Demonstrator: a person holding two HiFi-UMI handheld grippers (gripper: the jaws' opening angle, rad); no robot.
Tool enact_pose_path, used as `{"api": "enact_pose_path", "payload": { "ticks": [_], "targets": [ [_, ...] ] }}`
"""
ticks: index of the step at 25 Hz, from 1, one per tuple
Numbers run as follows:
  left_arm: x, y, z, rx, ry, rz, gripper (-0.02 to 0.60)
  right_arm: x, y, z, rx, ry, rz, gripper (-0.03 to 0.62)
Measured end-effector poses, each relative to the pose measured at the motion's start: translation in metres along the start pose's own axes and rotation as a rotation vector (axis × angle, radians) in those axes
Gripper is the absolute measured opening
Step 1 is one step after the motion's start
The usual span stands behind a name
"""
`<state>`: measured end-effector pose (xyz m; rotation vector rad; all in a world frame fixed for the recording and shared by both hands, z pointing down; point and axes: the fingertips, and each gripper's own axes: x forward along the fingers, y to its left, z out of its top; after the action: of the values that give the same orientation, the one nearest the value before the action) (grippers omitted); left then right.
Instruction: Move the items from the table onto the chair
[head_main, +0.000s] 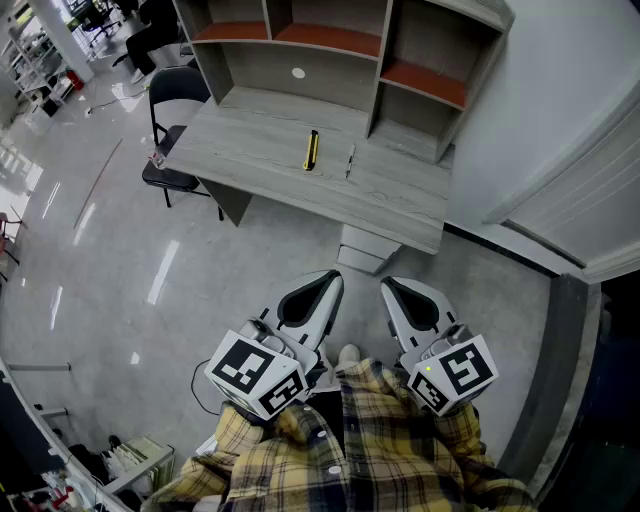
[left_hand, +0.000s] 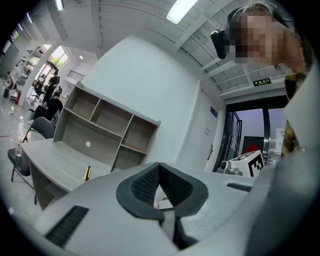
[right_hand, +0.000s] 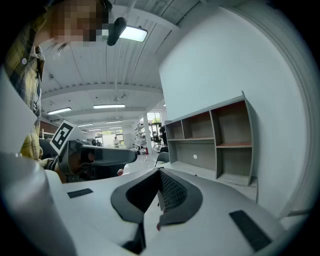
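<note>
Standing well back from worktop (head_main: 250, 160). Left gripper (head_main: 328, 282), right gripper (head_main: 393, 288): jaws pressed together, nothing held. Cutter (head_main: 312, 150) lies mid-worktop, pen (head_main: 350, 160) just beside it. Long axes both run front-to-back across worktop. Likely light, stiff, smooth: pinch across mid-body. Chair (head_main: 172, 110) at worktop's left end.

The pale grey wood-grain bench (head_main: 250, 150) carries an open grey shelf unit with reddish-brown boards (head_main: 330, 38) along its back edge; a yellow and black utility knife (head_main: 312, 150) lies on the bare top; a thin grey pen-like stick (head_main: 350, 160) lies just beside it, not touching.
</note>
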<state>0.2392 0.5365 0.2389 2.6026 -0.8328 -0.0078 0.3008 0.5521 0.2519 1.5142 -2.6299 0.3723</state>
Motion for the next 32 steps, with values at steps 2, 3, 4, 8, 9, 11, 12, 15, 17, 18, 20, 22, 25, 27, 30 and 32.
{"api": "enact_pose_path", "payload": {
  "ticks": [2, 3, 4, 8, 9, 11, 12, 15, 17, 18, 20, 22, 25, 27, 30, 32],
  "targets": [
    [0.002, 0.0, 0.0, -0.005, -0.005, 0.005, 0.005, -0.002, -0.005, 0.0, 0.006, -0.008, -0.005, 0.017],
    [0.003, 0.001, 0.0, -0.006, -0.007, 0.008, 0.005, -0.003, -0.007, 0.0, 0.01, -0.012, -0.007, 0.017],
    [0.004, 0.002, 0.0, -0.006, -0.01, 0.012, 0.005, -0.004, -0.009, 0.0, 0.014, -0.016, -0.007, 0.017],
    [0.007, 0.005, 0.002, 0.005, -0.022, 0.031, 0.005, -0.009, -0.017, 0.0, 0.023, -0.03, -0.004, 0.017],
    [0.009, 0.005, 0.002, 0.008, -0.025, 0.035, 0.005, -0.011, -0.019, 0.0, 0.023, -0.034, -0.003, 0.017],
    [0.012, 0.004, 0.004, 0.01, -0.033, 0.043, 0.005, -0.015, -0.022, 0.002, 0.02, -0.041, -0.002, 0.017],
    [0.013, 0.003, 0.005, 0.007, -0.041, 0.047, 0.005, -0.018, -0.024, 0.002, 0.019, -0.043, -0.002, 0.017],
    [0.016, 0.004, 0.007, -0.006, -0.061, 0.067, 0.005, -0.024, -0.031, -0.001, 0.024, -0.046, 0.005, 0.017],
    [0.016, 0.005, 0.006, -0.005, -0.066, 0.09, 0.005, -0.026, -0.034, -0.004, 0.032, -0.045, 0.015, 0.017],
    [0.015, 0.007, 0.005, -0.007, -0.069, 0.104, 0.005, -0.026, -0.035, -0.006, 0.036, -0.044, 0.022, 0.017],
    [0.012, 0.011, 0.002, -0.017, -0.071, 0.134, 0.005, -0.024, -0.036, -0.009, 0.045, -0.037, 0.042, 0.017],
    [0.009, 0.018, -0.001, -0.029, -0.07, 0.166, 0.005, -0.019, -0.035, -0.013, 0.053, -0.024, 0.068, 0.017],
    [0.005, 0.034, -0.001, -0.041, -0.074, 0.198, 0.005, -0.005, -0.033, -0.019, 0.066, -0.005, 0.105, 0.017],
    [0.005, 0.048, 0.003, -0.041, -0.077, 0.209, 0.005, 0.01, -0.033, -0.021, 0.067, 0.007, 0.117, 0.017],
    [0.006, 0.076, 0.011, -0.046, -0.081, 0.221, 0.005, 0.039, -0.034, -0.02, 0.065, 0.022, 0.123, 0.017],
    [0.007, 0.098, 0.018, -0.043, -0.076, 0.221, 0.005, 0.062, -0.033, -0.018, 0.067, 0.026, 0.121, 0.017]
  ]
}}
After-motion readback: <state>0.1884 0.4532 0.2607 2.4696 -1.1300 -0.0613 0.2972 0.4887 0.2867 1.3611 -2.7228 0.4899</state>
